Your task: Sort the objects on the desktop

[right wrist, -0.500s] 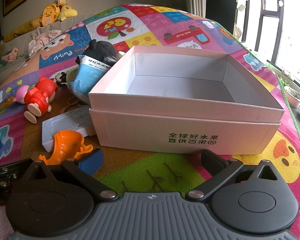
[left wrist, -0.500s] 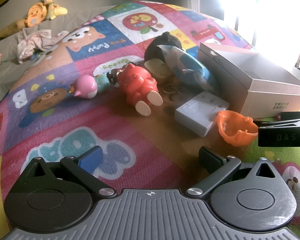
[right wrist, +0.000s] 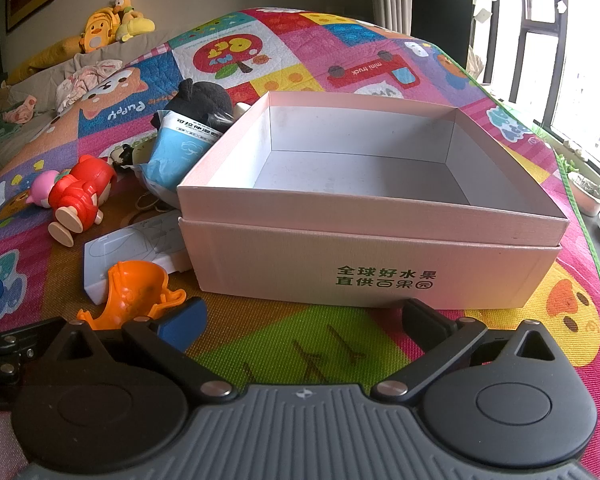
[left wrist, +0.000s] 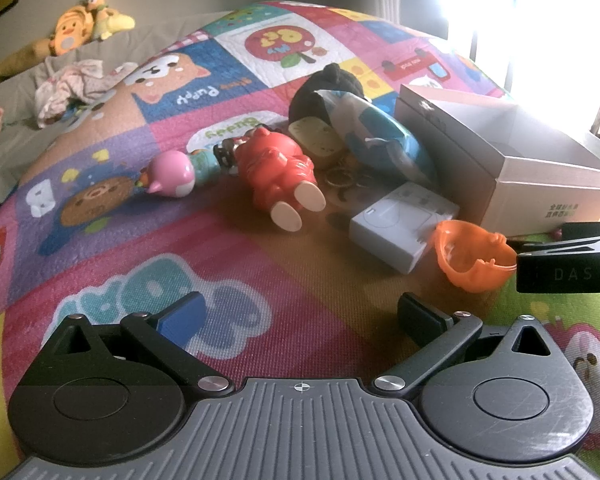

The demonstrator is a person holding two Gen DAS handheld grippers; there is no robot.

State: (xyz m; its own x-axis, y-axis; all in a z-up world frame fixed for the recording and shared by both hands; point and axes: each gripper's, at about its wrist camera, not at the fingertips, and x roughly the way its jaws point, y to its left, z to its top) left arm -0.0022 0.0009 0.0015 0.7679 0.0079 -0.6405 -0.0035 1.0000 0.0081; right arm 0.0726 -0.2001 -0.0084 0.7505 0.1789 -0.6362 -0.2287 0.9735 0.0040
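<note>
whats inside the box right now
Nothing that shows: the box is open, with bare floor and inner walls in the right wrist view. The strip of floor behind its near wall is hidden.

The mat (left wrist: 228, 264) looked like soft foam with a fine woven-looking texture, while the box (right wrist: 380, 276) was matt cardboard, faintly grained outside and smooth white inside. The red figure (left wrist: 278, 168), pink toy (left wrist: 170, 174) and orange shell (left wrist: 472, 254) were glossy moulded plastic, the grey case (left wrist: 400, 226) matt plastic. The black plush (right wrist: 200, 100) looked fuzzy cloth, the blue packet (right wrist: 180, 152) shiny film
</note>
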